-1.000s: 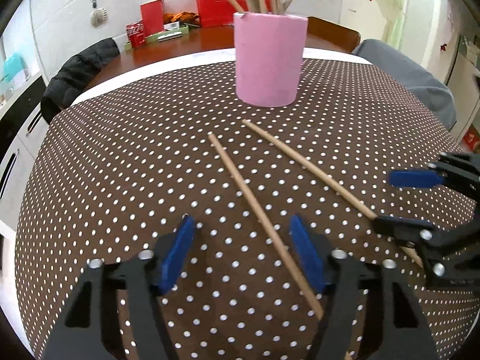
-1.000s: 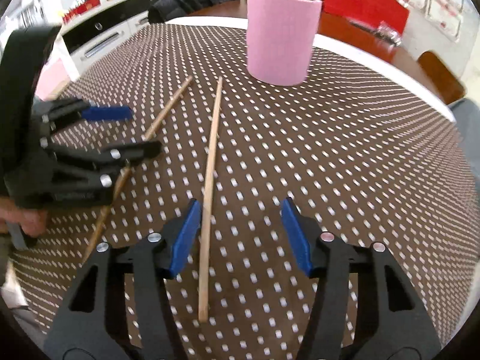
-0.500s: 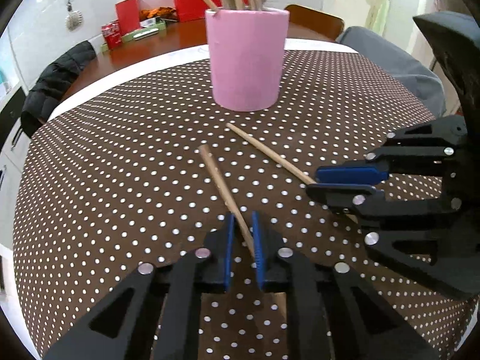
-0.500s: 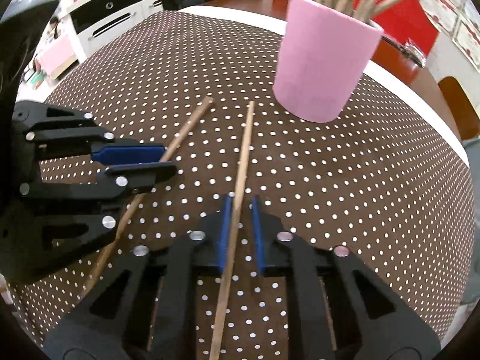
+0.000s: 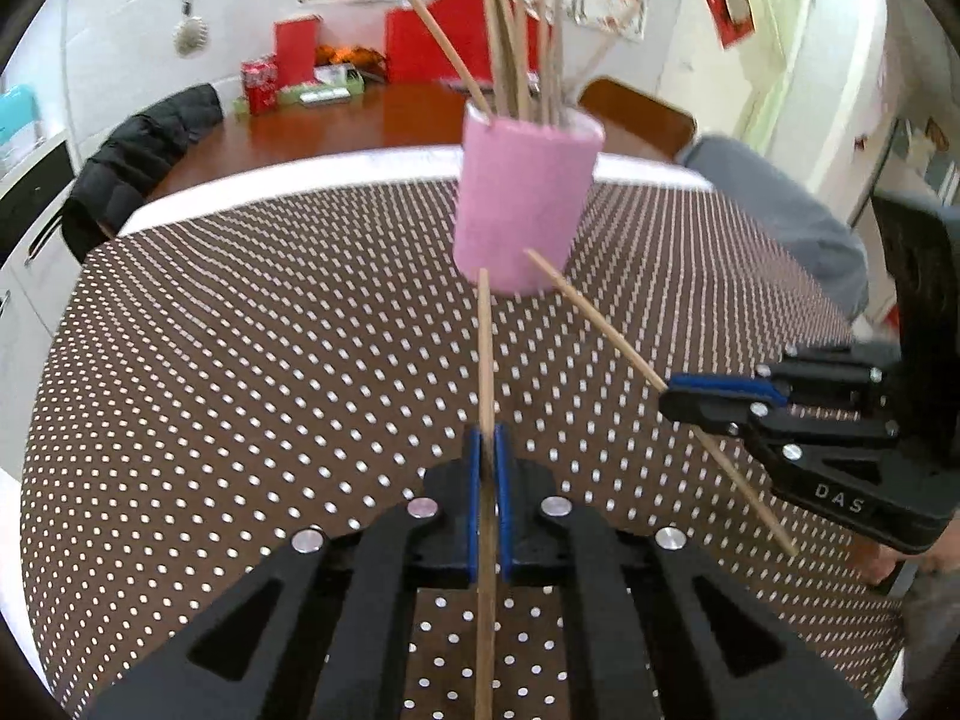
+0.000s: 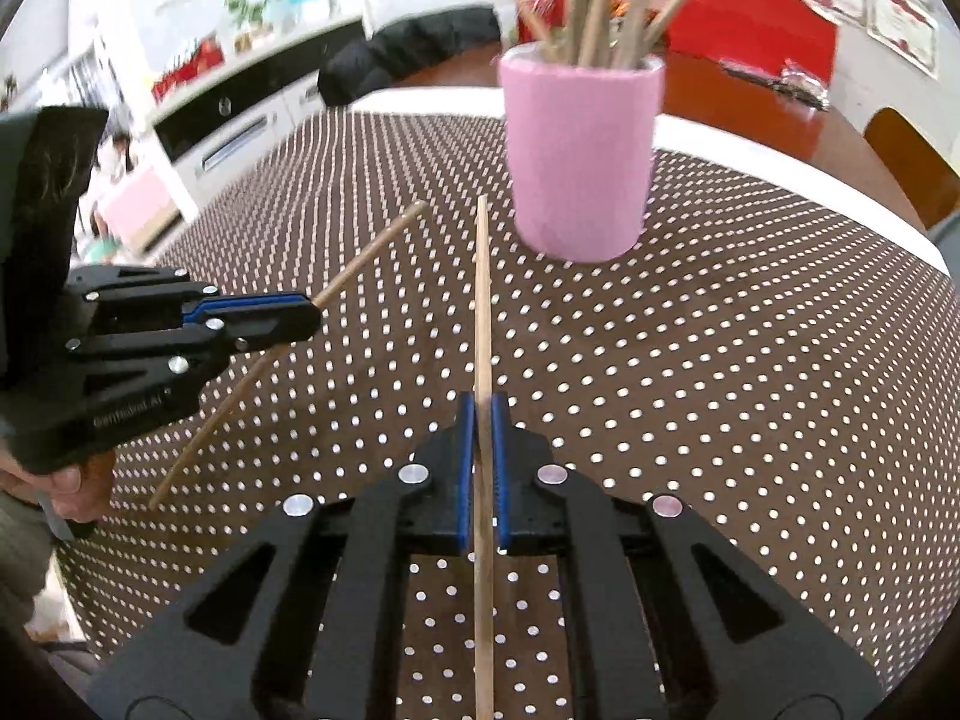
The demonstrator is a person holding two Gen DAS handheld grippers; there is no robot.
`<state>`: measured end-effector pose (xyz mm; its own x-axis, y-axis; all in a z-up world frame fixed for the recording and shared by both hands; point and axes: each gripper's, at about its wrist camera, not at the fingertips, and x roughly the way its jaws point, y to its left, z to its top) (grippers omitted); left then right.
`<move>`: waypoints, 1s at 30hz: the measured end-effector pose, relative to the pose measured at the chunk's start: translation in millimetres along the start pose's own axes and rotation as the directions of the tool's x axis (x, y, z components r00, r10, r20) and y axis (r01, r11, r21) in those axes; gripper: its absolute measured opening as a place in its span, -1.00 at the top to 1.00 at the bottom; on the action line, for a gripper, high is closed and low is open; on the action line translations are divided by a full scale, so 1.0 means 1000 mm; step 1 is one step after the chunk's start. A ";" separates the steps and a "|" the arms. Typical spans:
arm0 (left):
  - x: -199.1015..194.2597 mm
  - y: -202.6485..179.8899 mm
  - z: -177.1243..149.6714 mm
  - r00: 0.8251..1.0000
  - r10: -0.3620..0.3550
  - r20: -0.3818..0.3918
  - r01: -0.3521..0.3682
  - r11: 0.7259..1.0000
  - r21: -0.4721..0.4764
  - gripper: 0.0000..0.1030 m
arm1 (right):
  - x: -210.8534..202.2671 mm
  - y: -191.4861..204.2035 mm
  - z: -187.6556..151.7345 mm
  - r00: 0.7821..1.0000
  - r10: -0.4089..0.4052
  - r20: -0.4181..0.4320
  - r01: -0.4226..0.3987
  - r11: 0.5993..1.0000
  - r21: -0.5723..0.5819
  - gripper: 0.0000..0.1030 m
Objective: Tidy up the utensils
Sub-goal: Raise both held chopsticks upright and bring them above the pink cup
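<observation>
Between the blue pads of the left gripper sits one wooden chopstick, clamped tight near its mid, tip pointing fwd toward the pink cup. Right gripper is likewise closed on a second chopstick, tip just short of the cup's base. Both sticks look lifted off the dotted brown tablecloth. Cup stands upright ahead of both grippers w/ more chopsticks inside. Each gripper shows beside the other, apart, not touching.
</observation>
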<state>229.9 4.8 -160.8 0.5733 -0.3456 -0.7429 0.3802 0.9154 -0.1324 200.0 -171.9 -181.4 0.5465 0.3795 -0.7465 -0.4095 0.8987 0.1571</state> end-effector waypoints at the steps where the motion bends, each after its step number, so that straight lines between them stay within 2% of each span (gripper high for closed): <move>1: -0.004 0.001 0.002 1.000 -0.004 0.022 0.004 1.000 -0.009 0.90 | -0.005 -0.002 0.000 1.000 0.009 0.022 -0.010 1.000 0.010 0.88; 7: -0.033 0.002 0.017 0.987 0.001 0.161 0.007 0.999 -0.048 0.90 | -0.039 -0.006 0.008 0.983 0.033 0.181 -0.041 0.998 0.043 0.88; 12: -0.048 -0.001 0.035 0.969 -0.001 0.248 0.013 0.999 -0.045 0.90 | -0.056 -0.007 0.019 0.967 0.037 0.251 -0.051 0.998 0.047 0.88; 19: -0.063 -0.005 0.051 0.934 -0.020 0.356 0.036 0.999 -0.041 0.90 | -0.071 -0.011 0.027 0.949 0.045 0.311 -0.065 0.997 0.052 0.88; 30: -0.082 -0.016 0.059 0.878 -0.047 0.476 0.071 0.997 -0.031 0.90 | -0.081 -0.007 0.036 0.930 0.045 0.364 -0.060 0.998 0.031 0.88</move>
<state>219.7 6.4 -58.5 0.8308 -0.4452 -0.3340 0.3972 0.8946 -0.2046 185.3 -201.2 -98.7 0.7562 0.4732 -0.4520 -0.4185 0.8807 0.2219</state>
